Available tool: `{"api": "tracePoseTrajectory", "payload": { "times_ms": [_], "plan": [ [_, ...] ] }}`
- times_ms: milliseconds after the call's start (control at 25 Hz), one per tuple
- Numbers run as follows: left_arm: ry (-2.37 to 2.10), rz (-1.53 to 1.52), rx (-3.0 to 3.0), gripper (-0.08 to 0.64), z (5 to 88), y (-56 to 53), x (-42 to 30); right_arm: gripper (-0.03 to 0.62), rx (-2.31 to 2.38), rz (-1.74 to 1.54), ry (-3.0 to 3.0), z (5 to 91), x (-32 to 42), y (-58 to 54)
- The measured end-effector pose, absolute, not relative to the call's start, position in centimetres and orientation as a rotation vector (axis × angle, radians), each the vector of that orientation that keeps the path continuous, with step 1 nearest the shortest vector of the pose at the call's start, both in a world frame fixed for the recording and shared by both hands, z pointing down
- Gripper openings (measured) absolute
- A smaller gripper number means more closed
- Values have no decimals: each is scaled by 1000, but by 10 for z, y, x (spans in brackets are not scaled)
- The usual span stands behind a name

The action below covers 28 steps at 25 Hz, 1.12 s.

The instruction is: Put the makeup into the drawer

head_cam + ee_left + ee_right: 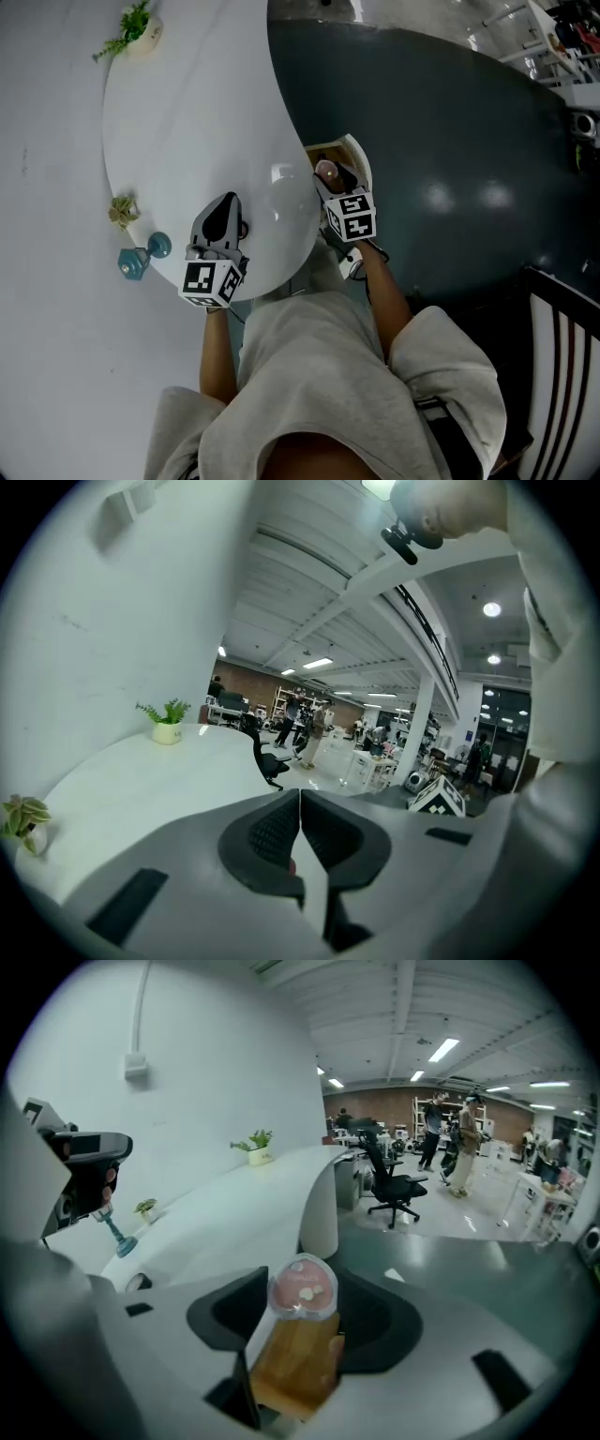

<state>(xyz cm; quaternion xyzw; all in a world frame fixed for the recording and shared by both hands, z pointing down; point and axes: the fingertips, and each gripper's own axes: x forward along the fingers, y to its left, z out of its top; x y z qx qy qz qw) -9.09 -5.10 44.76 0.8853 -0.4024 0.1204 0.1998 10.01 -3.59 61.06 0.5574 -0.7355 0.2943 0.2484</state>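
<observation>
A makeup bottle [295,1354] with an amber body and a round pink cap lies between the jaws of my right gripper [305,1312], which is shut on it. In the head view the right gripper [330,186] holds the bottle [325,171] just over an open light-coloured drawer [358,156] under the rim of the white table [187,122]. My left gripper [223,214] hovers over the table's near edge. Its pads [281,832] meet, so the left gripper [299,808] is shut. A tiny reddish speck shows low between them; I cannot tell what it is.
On the table stand a potted plant [136,26] at the far end, a small dried plant [122,211] and a teal ornament [141,258] near the left gripper. Dark floor [469,141] lies to the right. A dark slatted chair [562,366] stands at lower right.
</observation>
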Motion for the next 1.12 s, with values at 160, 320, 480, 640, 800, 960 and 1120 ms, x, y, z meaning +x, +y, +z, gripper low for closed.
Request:
{"api": "tracePoseTrajectory", "payload": {
  "times_ms": [160, 320, 480, 640, 800, 960, 1120],
  "plan": [
    [-1094, 367, 2484, 12, 445, -65, -67, 230, 1568, 921, -1956, 630, 130, -50],
    [-1095, 408, 2463, 12, 451, -66, -58, 230, 1539, 1054, -1907, 670, 141, -49],
    [-1116, 434, 2434, 12, 467, -77, -62, 230, 1472, 1160, -1852, 724, 138, -58],
    [-1135, 460, 2404, 12, 475, -81, -70, 230, 1416, 1264, -1800, 767, 132, -62],
    [-1147, 486, 2368, 12, 482, -80, -77, 230, 1340, 1322, -1771, 800, 123, -65],
    [-1157, 504, 2348, 12, 488, -78, -78, 230, 1282, 1339, -1763, 825, 120, -69],
    [-1165, 529, 2334, 12, 490, -77, -82, 232, 1240, 1370, -1743, 849, 115, -63]
  ]
}}
